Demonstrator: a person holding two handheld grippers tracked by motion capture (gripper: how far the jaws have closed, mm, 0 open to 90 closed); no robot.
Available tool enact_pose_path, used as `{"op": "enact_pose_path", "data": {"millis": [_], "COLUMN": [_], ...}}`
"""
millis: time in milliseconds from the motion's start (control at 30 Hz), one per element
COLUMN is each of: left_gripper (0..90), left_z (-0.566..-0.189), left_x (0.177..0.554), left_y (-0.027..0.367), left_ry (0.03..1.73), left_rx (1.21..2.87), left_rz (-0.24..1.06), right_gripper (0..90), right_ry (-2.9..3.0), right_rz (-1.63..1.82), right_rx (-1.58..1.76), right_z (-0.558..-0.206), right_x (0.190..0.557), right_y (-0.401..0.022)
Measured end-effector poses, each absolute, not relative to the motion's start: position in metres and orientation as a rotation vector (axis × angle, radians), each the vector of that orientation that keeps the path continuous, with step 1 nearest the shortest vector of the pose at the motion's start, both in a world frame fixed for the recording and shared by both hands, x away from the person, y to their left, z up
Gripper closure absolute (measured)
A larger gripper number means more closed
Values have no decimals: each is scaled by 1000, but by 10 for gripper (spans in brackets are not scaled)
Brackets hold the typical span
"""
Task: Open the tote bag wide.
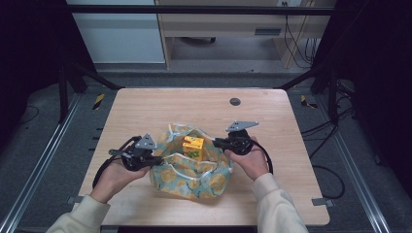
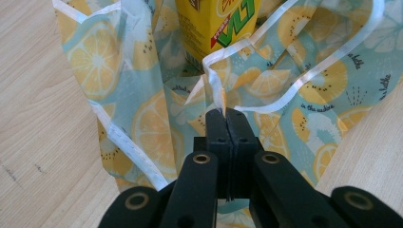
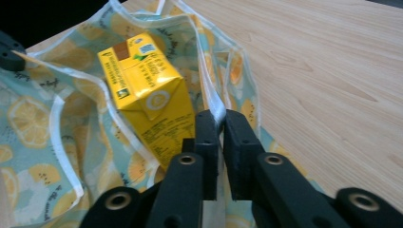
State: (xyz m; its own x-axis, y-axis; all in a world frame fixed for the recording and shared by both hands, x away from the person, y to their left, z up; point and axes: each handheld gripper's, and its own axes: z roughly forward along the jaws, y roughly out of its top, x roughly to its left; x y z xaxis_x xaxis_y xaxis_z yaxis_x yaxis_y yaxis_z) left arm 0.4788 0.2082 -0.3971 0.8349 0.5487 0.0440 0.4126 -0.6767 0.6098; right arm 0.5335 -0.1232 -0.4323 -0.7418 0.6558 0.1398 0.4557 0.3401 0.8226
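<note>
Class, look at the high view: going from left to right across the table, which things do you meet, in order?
Left gripper → lemon-print cloth bag → yellow drink carton standing in the bag → right gripper.

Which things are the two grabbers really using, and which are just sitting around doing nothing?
Being used:
- lemon-print bag, its rim pinched on both sides
- yellow juice carton, standing inside the bag
- left gripper, shut on the bag's rim
- right gripper, shut on the other rim

Just there:
- wooden table
- round dark cap set in the table's far side
</note>
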Motion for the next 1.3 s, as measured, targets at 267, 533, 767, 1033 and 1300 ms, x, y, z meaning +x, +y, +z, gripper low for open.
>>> {"op": "enact_pose_path", "data": {"millis": [267,533,767,1033,1300], "left_gripper": [899,898,899,677,491], "left_z": [-394,-411,-429,-422,-387], "left_x": [483,493,494,489,486], "left_y": [207,202,201,206,207], "left_ry": [713,733,748,759,737], "left_rx": [2389,2410,2444,2366,2252], "left_rz": [305,288,258,363,470], "right_gripper": [900,900,900,520,338], "right_ry": [2322,2300,2355,2266,2213], "right_rz": [1350,1293,1180,1210,1254], "right_rx": [1061,1115,1167,1157,1083], "right_z": [-430,-430,-448,-425,-391], "right_x": [549,577,587,578,551], "right_y": [-133,-132,-127,-135,-141]}}
